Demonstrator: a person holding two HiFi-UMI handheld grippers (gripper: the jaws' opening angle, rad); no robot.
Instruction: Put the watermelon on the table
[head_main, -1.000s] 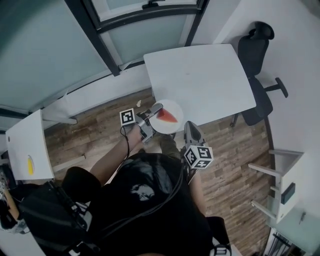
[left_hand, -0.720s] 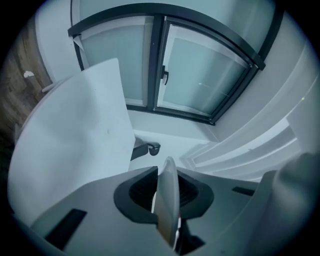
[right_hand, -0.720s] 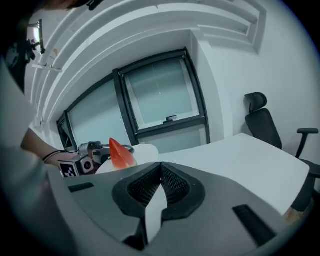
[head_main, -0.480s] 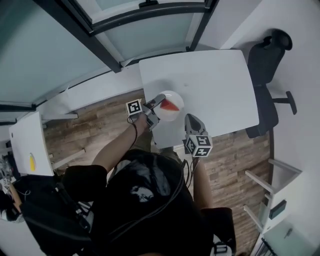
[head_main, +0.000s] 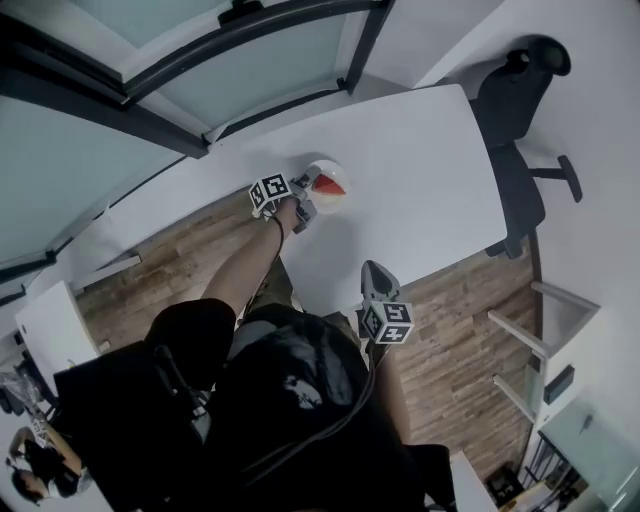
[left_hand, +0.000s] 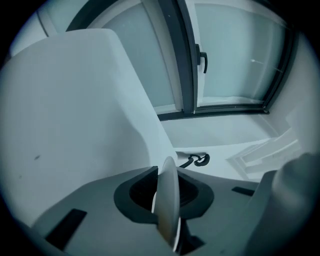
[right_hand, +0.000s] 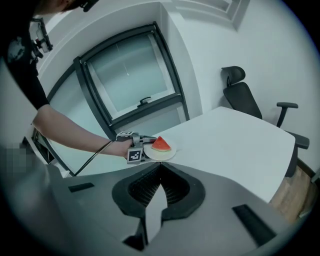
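Observation:
A red watermelon slice (head_main: 331, 186) lies on a small white plate (head_main: 322, 172). My left gripper (head_main: 305, 190) is shut on the plate's rim and holds it low over the left part of the white table (head_main: 430, 170). I cannot tell whether the plate touches the tabletop. The left gripper view shows the plate (left_hand: 167, 200) edge-on between the jaws. From the right gripper view the slice (right_hand: 160, 144), plate (right_hand: 162, 153) and left gripper (right_hand: 142, 146) sit ahead at the table's (right_hand: 235, 140) left side. My right gripper (head_main: 375, 276) hangs near the table's front edge, shut and empty (right_hand: 161, 165).
A black office chair (head_main: 510, 90) stands at the table's right end (right_hand: 242, 97). A dark-framed window (head_main: 200, 70) runs behind the table. Wooden floor (head_main: 460, 330) lies in front, and a second white table (head_main: 45, 325) stands at the left.
My left gripper carried the plate with the watermelon forward and down, from past the table's front edge to over its left part. My right gripper trailed behind and stayed near the front edge.

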